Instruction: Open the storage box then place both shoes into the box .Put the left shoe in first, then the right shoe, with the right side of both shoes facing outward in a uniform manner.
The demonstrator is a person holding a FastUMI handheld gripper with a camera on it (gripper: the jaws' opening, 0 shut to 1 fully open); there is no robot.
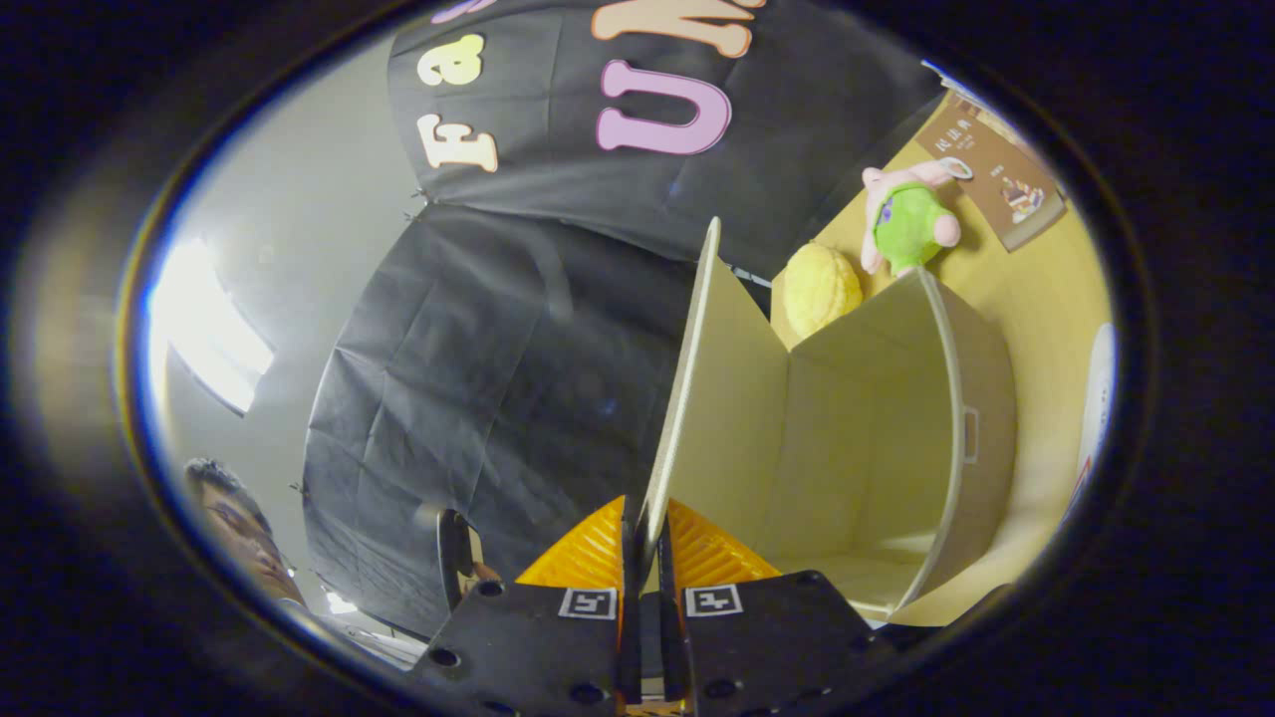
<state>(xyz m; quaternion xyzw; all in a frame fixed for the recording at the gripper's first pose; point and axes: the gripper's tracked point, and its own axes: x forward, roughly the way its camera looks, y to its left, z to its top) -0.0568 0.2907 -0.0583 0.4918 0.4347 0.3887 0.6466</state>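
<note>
Gripper: the gripper pinches the lower edge of the lid, fingers pressed on either side of the panel.
Storage box: the storage box stands open on the yellow surface, its inside empty.
Step in hand: swinging the lid fully back, by judgement.
Doing it well: follow the hinge's arc and release only once the panel rests.
Beyond: two plush toys.

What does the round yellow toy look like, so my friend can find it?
Start at the big beige storage box, whose lid the jaws pinch. Just beyond its back wall, on the yellow table, sits the yellow toy: bumpy and ball-shaped, unlike the pink-and-green plush beside it.
</note>
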